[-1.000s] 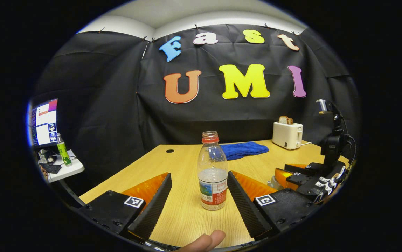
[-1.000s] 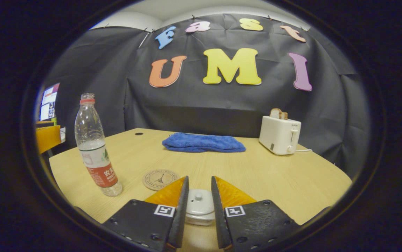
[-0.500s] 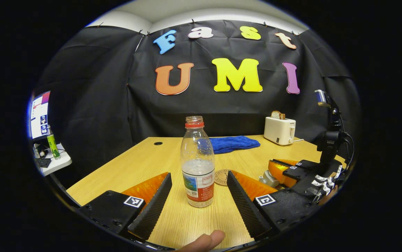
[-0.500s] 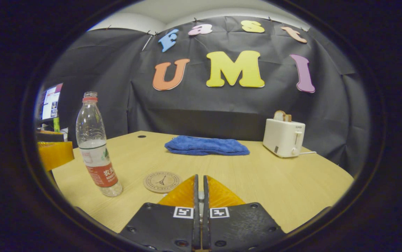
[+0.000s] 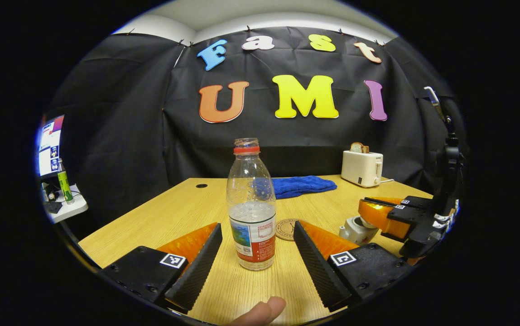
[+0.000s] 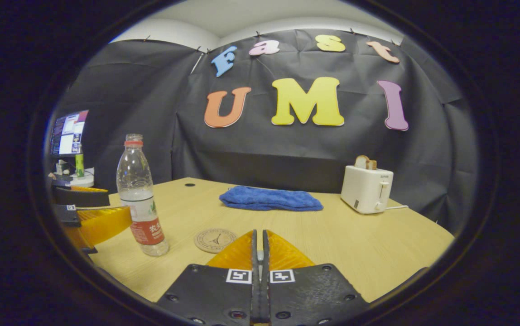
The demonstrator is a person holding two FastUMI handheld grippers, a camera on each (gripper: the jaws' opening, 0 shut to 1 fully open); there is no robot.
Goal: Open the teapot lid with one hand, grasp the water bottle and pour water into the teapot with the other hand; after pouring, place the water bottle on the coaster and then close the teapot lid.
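My left tongs stood spread around the upright water bottle. My right tongs were clenched; what they pinched was hidden. I judged a centred, label-height squeeze safest.

The water bottle stands upright between the spread fingers of the left gripper, with bare table open on both its sides. Just behind it lies the flat coaster, nothing on it. To the right, the teapot and the right gripper above it crowd that side. The blue towel and toaster sit well back, a wide stretch of open wood before them.
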